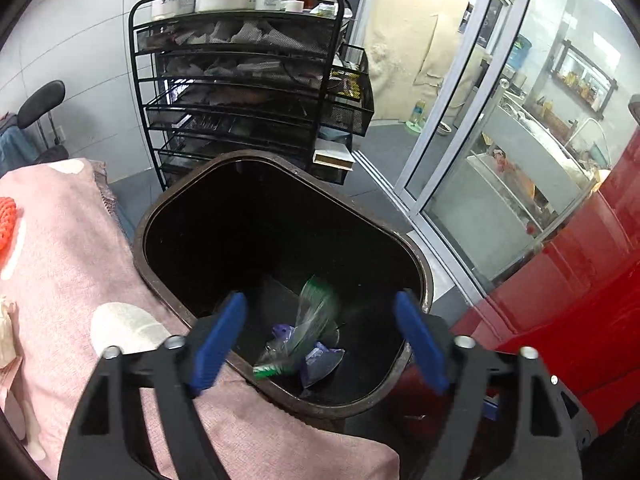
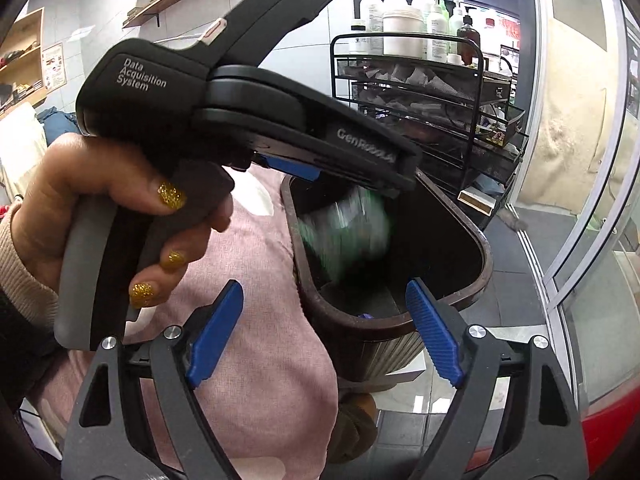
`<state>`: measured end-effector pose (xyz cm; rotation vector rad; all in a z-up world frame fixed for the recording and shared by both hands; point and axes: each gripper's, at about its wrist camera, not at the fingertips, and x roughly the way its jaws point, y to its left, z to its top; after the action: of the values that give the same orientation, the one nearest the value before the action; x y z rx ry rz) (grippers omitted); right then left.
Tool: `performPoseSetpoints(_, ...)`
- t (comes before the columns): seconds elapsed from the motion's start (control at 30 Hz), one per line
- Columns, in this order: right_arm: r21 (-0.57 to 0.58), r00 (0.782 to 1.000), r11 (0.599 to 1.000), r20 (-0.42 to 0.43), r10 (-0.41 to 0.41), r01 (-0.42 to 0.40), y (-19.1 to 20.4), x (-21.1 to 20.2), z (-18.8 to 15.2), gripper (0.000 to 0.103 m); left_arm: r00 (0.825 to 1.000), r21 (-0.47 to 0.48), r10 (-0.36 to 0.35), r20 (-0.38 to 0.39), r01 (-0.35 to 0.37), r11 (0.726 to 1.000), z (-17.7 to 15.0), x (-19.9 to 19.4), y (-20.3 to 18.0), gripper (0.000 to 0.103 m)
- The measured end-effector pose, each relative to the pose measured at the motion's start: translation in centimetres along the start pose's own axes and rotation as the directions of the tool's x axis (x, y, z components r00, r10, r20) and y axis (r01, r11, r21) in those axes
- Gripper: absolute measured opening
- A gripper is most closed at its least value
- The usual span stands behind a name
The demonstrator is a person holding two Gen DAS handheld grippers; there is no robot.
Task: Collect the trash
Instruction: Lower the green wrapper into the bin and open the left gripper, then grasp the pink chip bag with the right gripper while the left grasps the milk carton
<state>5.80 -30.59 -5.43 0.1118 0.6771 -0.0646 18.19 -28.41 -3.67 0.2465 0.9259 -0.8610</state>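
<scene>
A salon-like room with grey floor tiles and a glass sliding door lies behind a dark brown trash bin (image 1: 420,268), which stands on the floor against a pink cushion (image 1: 72,240).

The left gripper (image 1: 320,340) hangs directly over the bin's mouth with its jaws spread wide and nothing between them. Just below it, inside the bin, a clear plastic wrapper with green print (image 1: 316,304) shows as a blurred streak, and by my reading it is dropping; the right wrist view shows the same smear (image 2: 348,224) under the left gripper's nose, within the bin's rim. On the bin's floor lie more bits: a purple scrap (image 1: 320,360) and a green-tipped piece (image 1: 270,371).

The right gripper (image 2: 324,332) waits just short of the bin's near rim, over the cushion's edge, jaws also wide apart and empty. The person's left hand (image 2: 120,216), with gold-glitter nails, grips the left tool's handle above the cushion.

Beyond the bin stands a black wire rack (image 1: 240,92) carrying white bottles (image 2: 400,32); a red body (image 1: 580,280) sits beside the bin on the door side.

The step appears to be the release. To do it well, keep the left jaws centred over the bin until the wrapper settles, since light film can cling to a pad or drift toward the rim. Then lift straight up clear of the rim, and avoid swinging into the right gripper close by.
</scene>
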Motion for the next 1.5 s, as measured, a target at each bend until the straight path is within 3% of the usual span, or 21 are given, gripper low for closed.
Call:
performPoseSetpoints(0.27,0.005,1.0,1.0,-0.004,0.004,-0.004,0.1,0.1,0.0,0.085,1.0,-0.003,0.018,0.026,-0.018,1.0,-0.5,-0.7,0.1,0.088)
performPoseSetpoints(0.47,0.011,1.0,1.0,-0.01,-0.008,0.008,0.0,0.3,0.1,0.087,0.995,-0.043,0.035,0.096,-0.031,0.999,-1.1,-3.0,0.9,0.091)
performPoseSetpoints(0.73,0.02,1.0,1.0,-0.022,0.007,-0.006,0.1,0.9,0.4,0.087,0.973,-0.087,0.111,0.204,-0.095,0.992,-3.7,-7.1,1.7,0.096)
performPoseSetpoints(1.07,-0.029,0.998,0.998,-0.003,0.063,-0.063,2.5,1.0,1.6,0.087,0.947,-0.167,0.194,0.256,-0.155,0.974,-7.2,-10.7,4.5,0.097)
performPoseSetpoints(1.27,-0.071,0.994,0.991,0.012,0.112,-0.11,4.7,1.6,2.9,0.09,0.906,-0.232,0.312,0.287,-0.25,0.94,-10.1,-13.2,6.4,0.098)
performPoseSetpoints(1.5,-0.116,0.982,0.975,0.0,0.19,-0.189,7.6,2.7,4.7,0.09,0.851,-0.339,0.443,0.282,-0.343,0.876,-14.5,-16.3,10.0,0.098)
